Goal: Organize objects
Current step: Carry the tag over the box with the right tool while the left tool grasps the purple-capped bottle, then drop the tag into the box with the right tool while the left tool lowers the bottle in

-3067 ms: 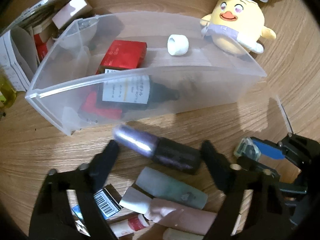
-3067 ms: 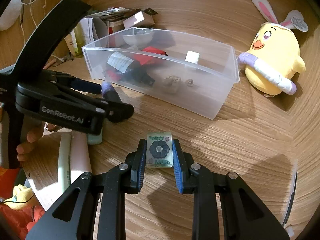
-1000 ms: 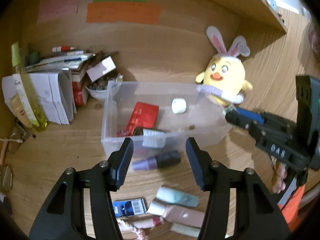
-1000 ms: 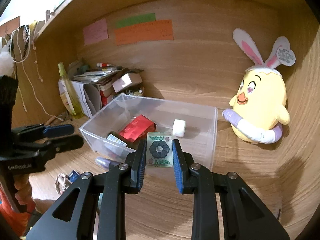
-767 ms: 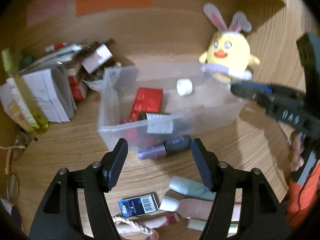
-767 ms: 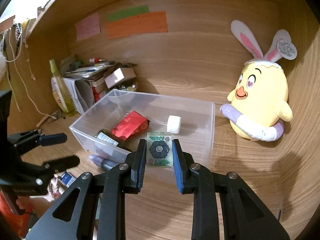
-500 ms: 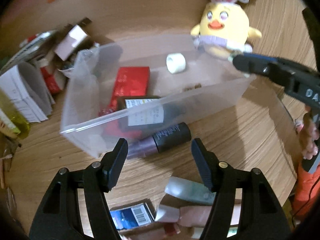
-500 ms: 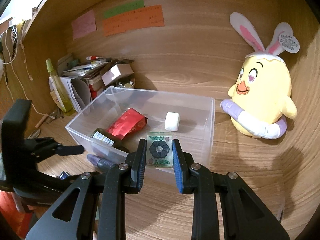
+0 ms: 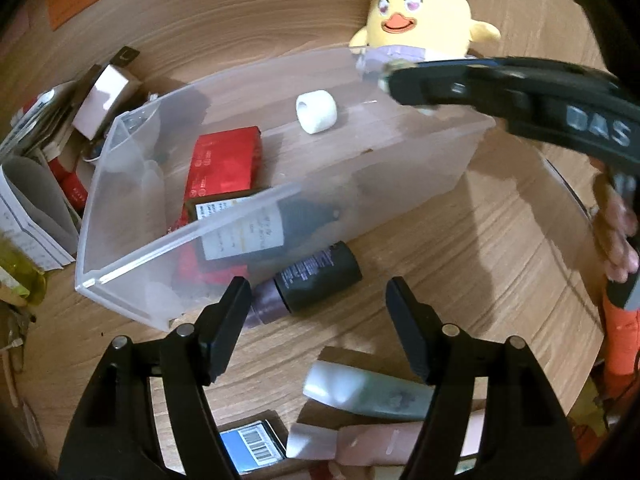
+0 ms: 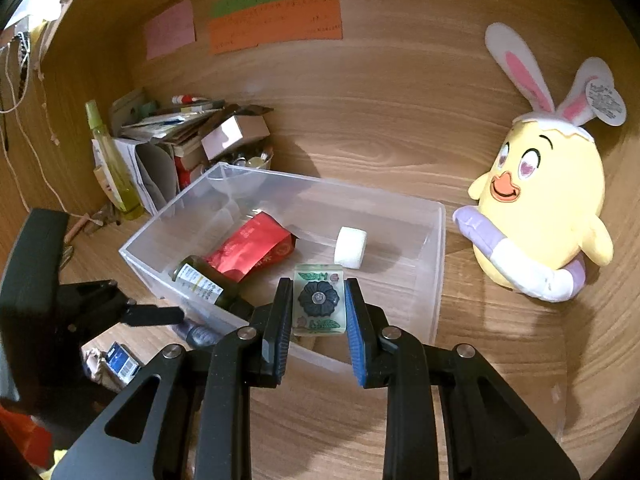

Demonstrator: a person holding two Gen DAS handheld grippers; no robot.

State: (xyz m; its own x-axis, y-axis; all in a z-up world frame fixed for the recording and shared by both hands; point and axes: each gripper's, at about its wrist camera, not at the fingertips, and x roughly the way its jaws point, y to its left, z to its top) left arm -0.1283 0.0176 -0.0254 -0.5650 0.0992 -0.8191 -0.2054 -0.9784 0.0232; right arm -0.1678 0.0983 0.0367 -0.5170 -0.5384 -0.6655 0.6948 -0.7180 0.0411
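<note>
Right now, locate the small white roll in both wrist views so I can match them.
Left wrist view: white roll lies upper centre, inside the clear bin near its far wall.
Right wrist view: white roll sits centre, just above the held tile.
Shared landmark: red packet.

Wood desk (image 10: 400,128) w/ clear bin (image 10: 436,264), plush chick (image 10: 544,208) beside it. Dark bottle (image 9: 312,276) lies just in front of bin. Tubes (image 9: 360,396), barcode box (image 9: 252,444) nearby; papers (image 10: 160,136) at back corner.

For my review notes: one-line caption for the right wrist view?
Right gripper holds a flower-patterned tile above the clear bin, plush chick beside.
</note>
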